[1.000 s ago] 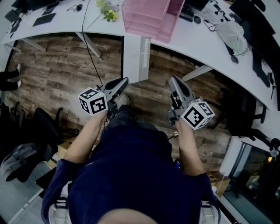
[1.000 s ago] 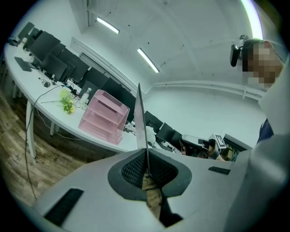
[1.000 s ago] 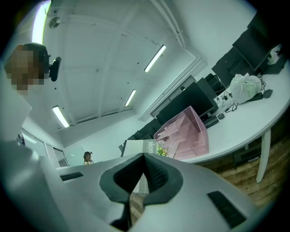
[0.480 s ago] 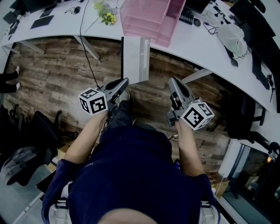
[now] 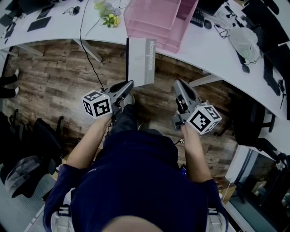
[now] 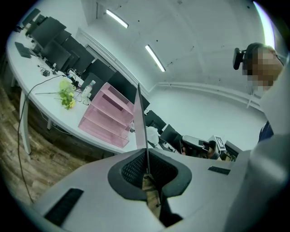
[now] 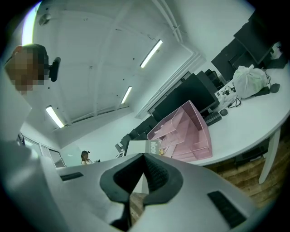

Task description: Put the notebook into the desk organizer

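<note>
One grey notebook [image 5: 140, 63], printed "NOTEBOOK", is pinched by the closed left tongs [image 5: 129, 83]. The right tongs [image 5: 177, 83] are closed on nothing. One pink desk organizer [image 5: 156, 18] stands on the counter [image 5: 54, 27].

A curved white desk [image 5: 213, 50] stands over a wooden plank floor [image 5: 54, 86]. On it a pink desk organizer [image 5: 156, 18] sits near the front edge, with yellow flowers [image 5: 108, 13] just left of it, a black keyboard [image 5: 195, 17] just right, a white bag [image 5: 244, 38] further right, and a dark flat pad [image 5: 38, 23] far left

The word "NOTEBOOK" lengthwise on the cover of the grey notebook [image 5: 137, 63].
</note>
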Motion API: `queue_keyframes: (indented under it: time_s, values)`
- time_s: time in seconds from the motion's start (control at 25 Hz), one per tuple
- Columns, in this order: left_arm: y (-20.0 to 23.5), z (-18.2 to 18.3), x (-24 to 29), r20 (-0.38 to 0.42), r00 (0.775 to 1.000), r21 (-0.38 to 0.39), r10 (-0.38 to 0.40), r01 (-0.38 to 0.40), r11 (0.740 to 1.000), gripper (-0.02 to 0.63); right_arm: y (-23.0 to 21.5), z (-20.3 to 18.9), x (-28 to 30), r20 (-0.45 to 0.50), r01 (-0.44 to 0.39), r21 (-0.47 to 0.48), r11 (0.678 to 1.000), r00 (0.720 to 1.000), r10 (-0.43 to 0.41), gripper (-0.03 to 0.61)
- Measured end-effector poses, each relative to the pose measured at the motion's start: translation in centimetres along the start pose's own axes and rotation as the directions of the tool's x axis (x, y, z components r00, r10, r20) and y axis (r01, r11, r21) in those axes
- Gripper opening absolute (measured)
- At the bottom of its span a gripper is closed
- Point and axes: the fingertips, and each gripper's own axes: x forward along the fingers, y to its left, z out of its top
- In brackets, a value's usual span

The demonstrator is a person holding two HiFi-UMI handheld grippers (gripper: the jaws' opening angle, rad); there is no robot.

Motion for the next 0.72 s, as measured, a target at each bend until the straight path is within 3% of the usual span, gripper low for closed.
queue_keyframes:
  time_s: [0.72]
  values:
    - [8.6,3.1,4.4,-0.098,0.994,-0.089,-0.043,0.034,0.995,0.034,-4.1,1.0,8.6,-0.044,0.084,0.044,0.995,0.996,-0.082,0.003]
